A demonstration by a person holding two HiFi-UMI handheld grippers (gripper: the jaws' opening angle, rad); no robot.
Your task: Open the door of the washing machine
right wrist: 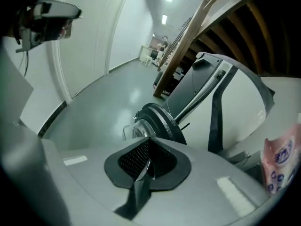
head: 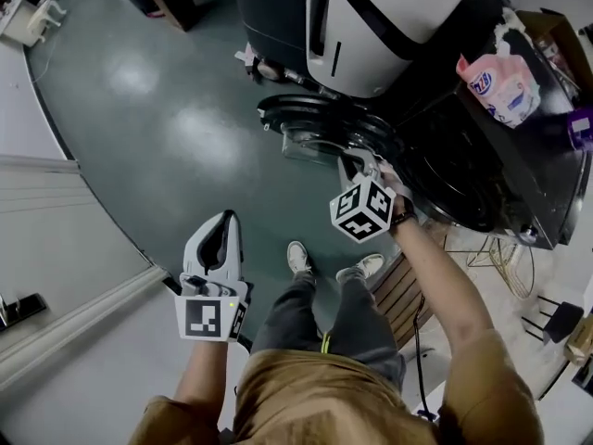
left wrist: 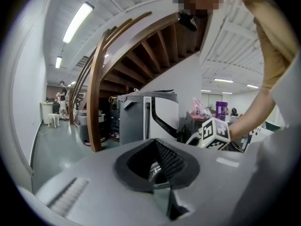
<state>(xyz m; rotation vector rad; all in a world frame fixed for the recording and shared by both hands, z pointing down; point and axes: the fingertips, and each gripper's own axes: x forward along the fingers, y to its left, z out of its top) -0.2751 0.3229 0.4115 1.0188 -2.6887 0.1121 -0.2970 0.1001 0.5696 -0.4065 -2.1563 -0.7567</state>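
The black front-loading washing machine (head: pixel 482 170) stands at the right of the head view. Its round door (head: pixel 315 123) is swung wide out over the green floor. My right gripper (head: pixel 355 167) hovers between the door and the drum opening, a little above them, shut with nothing between its jaws. In the right gripper view its closed gripper (right wrist: pixel 143 166) points down at the door (right wrist: pixel 155 121). My left gripper (head: pixel 225 222) hangs lower left, away from the machine, jaws together and empty. The left gripper view shows that gripper (left wrist: pixel 160 173) and the right gripper's marker cube (left wrist: pixel 214 133).
A tall white-and-black appliance (head: pixel 371 26) stands behind the door. A pink detergent pouch (head: pixel 500 82) lies on top of the washing machine. A wooden staircase (left wrist: pixel 96 93) rises at the left. The person's shoes (head: pixel 298 258) are on the floor below the door.
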